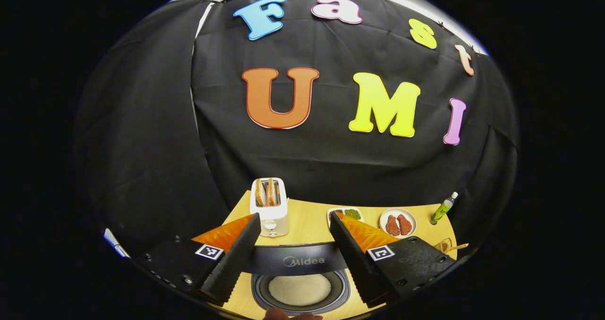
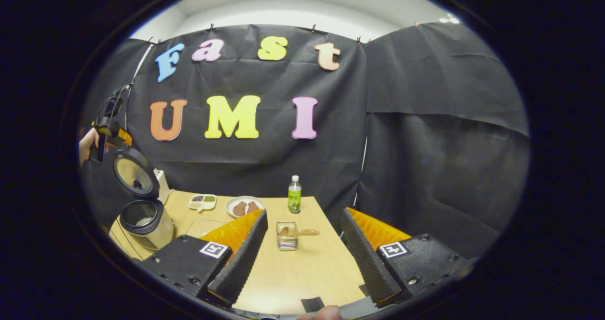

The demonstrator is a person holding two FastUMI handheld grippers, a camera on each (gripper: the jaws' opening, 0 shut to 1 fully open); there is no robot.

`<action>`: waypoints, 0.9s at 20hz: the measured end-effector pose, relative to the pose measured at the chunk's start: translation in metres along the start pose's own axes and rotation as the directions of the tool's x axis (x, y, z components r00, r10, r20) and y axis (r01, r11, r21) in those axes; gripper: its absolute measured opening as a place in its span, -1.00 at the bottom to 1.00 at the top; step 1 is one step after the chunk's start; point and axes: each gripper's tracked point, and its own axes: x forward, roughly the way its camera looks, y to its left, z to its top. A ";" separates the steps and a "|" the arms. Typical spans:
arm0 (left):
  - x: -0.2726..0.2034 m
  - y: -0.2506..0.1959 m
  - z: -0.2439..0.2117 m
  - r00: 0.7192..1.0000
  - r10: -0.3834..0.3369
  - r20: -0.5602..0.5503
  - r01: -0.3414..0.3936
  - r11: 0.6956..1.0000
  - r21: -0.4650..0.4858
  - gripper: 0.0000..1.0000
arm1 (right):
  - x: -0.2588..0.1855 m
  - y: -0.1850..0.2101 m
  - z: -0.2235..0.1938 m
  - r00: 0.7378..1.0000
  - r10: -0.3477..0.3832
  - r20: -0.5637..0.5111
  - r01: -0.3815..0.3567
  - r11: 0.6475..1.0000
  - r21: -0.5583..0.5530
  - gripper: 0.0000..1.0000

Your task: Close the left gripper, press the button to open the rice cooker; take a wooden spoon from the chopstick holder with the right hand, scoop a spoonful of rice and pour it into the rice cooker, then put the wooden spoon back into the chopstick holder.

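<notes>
We see the left gripper point(image 1: 294, 228) spread wide above the rice cooker point(image 1: 300, 282), whose lid stands open, with white rice in the pot. Past it on the counter point(image 1: 309, 223) stand a toaster point(image 1: 269, 206), two plates of food and a green bottle point(image 1: 443, 208). The right gripper point(image 2: 304, 220) is also spread, holding nothing, over the counter just short of the chopstick holder point(image 2: 286, 237), where the wooden spoon point(image 2: 298, 232) rests. Far left there we see the cooker and the other gripper, held in a hand point(image 2: 87, 145)
</notes>
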 end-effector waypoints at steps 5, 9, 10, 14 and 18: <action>-0.008 -0.006 -0.021 0.999 -0.011 -0.037 0.010 1.000 -0.024 0.94 | -0.002 0.012 0.014 0.999 0.042 0.030 -0.042 0.999 -0.002 1.00; -0.026 -0.010 -0.044 0.999 -0.008 -0.047 0.007 1.000 -0.026 0.95 | -0.008 0.024 0.022 0.994 0.092 0.052 -0.092 0.996 -0.008 1.00; -0.032 -0.011 -0.053 0.998 -0.009 -0.055 0.008 1.000 -0.027 0.94 | -0.008 0.027 0.024 0.993 0.099 0.057 -0.098 0.995 -0.011 1.00; -0.048 -0.018 -0.105 0.993 -0.028 -0.117 0.022 0.998 -0.059 0.93 | -0.008 0.045 0.026 0.987 0.148 0.065 -0.147 0.989 -0.013 1.00; -0.055 -0.020 -0.160 0.984 -0.027 -0.178 0.016 0.998 -0.062 0.94 | -0.007 0.060 0.024 0.980 0.189 0.054 -0.188 0.982 -0.019 1.00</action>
